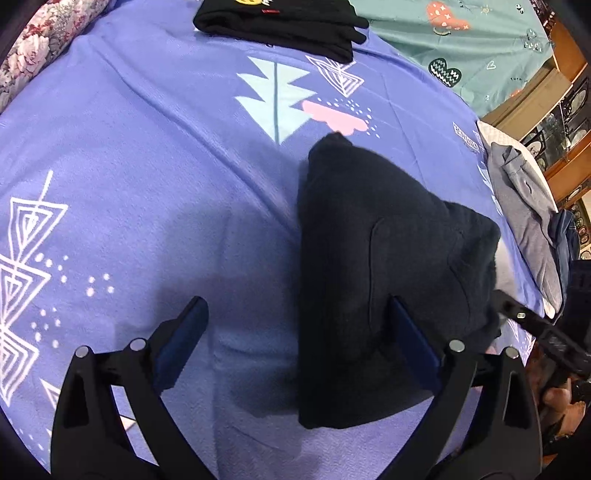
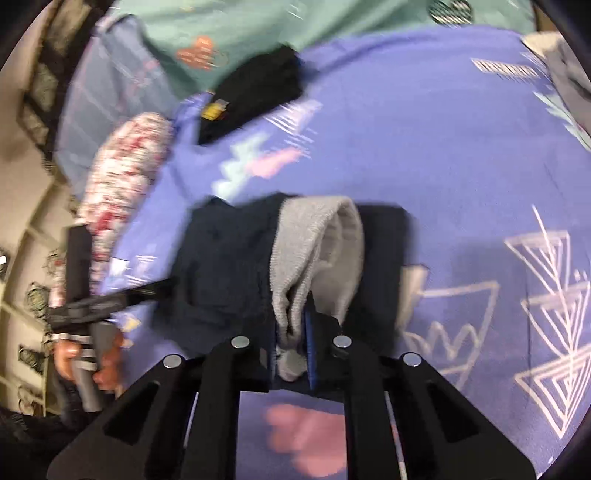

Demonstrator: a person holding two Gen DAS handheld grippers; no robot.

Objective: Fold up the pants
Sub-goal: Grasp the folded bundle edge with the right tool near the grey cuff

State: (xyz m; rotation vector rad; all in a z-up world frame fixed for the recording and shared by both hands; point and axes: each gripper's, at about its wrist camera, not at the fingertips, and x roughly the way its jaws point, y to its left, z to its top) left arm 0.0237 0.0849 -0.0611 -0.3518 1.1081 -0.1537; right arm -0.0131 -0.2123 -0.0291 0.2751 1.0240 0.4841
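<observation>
Dark navy pants (image 1: pixel 384 280) lie folded into a thick bundle on the purple patterned bedsheet (image 1: pixel 147 184). My left gripper (image 1: pixel 299 325) is open above the sheet, its right finger over the bundle's near edge and its left finger over bare sheet. In the right wrist view the pants (image 2: pixel 229 266) show a grey inner waistband (image 2: pixel 317 251) turned outward. My right gripper (image 2: pixel 291 343) is shut on that grey waistband edge and holds it lifted. The right gripper also shows at the right edge of the left wrist view (image 1: pixel 539 325).
A folded black garment (image 1: pixel 280 22) lies at the far edge of the sheet. A grey garment (image 1: pixel 524 206) lies at the right on a white pad. A floral bolster (image 1: pixel 44 40) is at the far left. A teal blanket (image 1: pixel 461 44) is at the back right.
</observation>
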